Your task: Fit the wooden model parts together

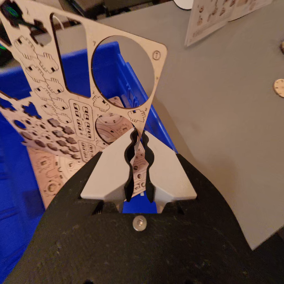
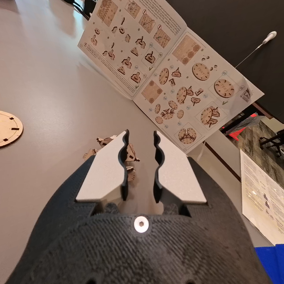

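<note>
My left gripper (image 1: pixel 139 130) is shut on the lower corner of a thin laser-cut wooden sheet (image 1: pixel 38 76) with round and slotted cut-outs. It holds the sheet upright over a blue bin (image 1: pixel 15 153), where more wooden sheets (image 1: pixel 50 173) lie. My right gripper (image 2: pixel 140 132) is open with nothing between its pads and hovers low over the grey table (image 2: pixel 46 76). Small assembled wooden pieces (image 2: pixel 130 155) lie on the table under and beside its left finger, not touched by the pads.
An open instruction booklet (image 2: pixel 153 61) lies ahead of the right gripper and also shows in the left wrist view (image 1: pixel 204 20). A round wooden disc (image 2: pixel 7 129) lies at the left. A laminated sheet (image 2: pixel 261 192) and the bin's corner (image 2: pixel 270 264) are at the right. Another disc (image 1: pixel 279 87) lies on the table. Some 50 cm of space lies between my two pairs of fingers. Between my right fingertips and the round wooden disc (image 2: pixel 7 129) there is roughly 12 cm.
</note>
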A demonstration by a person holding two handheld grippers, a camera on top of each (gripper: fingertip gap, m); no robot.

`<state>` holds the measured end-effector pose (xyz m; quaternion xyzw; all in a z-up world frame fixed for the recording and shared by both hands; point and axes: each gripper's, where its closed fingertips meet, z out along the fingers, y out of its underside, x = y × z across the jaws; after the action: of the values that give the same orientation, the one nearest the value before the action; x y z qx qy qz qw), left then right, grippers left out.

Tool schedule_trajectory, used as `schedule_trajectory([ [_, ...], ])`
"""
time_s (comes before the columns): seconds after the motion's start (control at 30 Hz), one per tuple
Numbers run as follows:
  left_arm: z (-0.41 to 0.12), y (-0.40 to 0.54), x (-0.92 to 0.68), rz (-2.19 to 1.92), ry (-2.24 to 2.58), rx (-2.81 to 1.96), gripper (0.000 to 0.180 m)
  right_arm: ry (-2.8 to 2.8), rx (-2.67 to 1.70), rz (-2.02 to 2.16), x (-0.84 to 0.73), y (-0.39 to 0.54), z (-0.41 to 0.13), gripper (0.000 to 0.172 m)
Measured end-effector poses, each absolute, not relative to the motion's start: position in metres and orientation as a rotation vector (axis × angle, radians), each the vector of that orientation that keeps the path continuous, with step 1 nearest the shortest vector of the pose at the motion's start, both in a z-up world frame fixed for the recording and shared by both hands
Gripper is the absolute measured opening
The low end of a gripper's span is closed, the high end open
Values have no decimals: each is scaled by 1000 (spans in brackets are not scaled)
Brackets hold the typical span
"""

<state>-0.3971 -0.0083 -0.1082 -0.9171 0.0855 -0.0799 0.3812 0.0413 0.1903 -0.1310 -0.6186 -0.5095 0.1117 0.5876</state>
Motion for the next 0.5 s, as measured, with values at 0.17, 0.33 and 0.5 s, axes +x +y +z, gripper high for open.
schedule_trajectory([
  [0.17,-74,-5,-419,122,265,-2279,4,-1188,-1441,269,41,190,-131,31],
  [0.33,-5,-4,-436,413,302,-2147,1,-1173,-1453,275,44,192,-130,31],
  [0.5,53,3,-415,488,381,-2055,0,-1159,-1456,296,47,191,-127,31],
])
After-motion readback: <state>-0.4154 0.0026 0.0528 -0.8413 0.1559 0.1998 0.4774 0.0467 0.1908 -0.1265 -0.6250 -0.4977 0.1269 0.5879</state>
